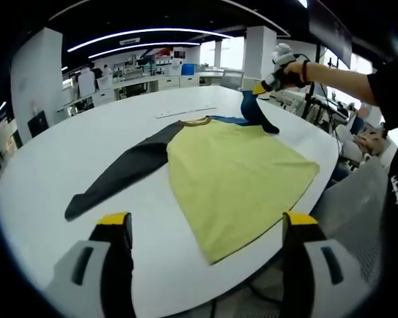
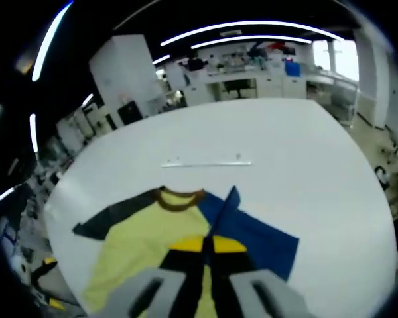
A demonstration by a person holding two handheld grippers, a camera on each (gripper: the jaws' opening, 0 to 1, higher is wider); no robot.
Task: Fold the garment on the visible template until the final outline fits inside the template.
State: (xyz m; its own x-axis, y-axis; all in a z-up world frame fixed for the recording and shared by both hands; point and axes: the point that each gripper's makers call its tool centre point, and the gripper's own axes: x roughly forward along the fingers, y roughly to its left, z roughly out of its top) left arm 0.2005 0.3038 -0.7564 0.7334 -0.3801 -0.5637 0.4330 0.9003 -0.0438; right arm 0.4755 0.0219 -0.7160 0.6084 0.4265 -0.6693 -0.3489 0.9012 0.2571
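— White surface [image 1: 66, 156]; where's your garment [image 1: 232, 175]?
— Flat near its edge, collar far. Your right gripper [image 2: 207, 246], jaws closed, lifts the blue sleeve [image 1: 255, 109].
— Left gripper [image 1: 205, 228]?
— Jaws wide, empty, before the hem.

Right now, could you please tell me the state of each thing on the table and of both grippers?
Shirt: spread flat on the table, yellow front up, not yet folded.
Dark sleeve: stretched out flat to the side.
Blue sleeve: lifted by its end, pinched in the right gripper.
Right gripper: shut on the blue sleeve.
Left gripper: open, holding nothing, near the table edge.
Table: white, bearing the shirt.
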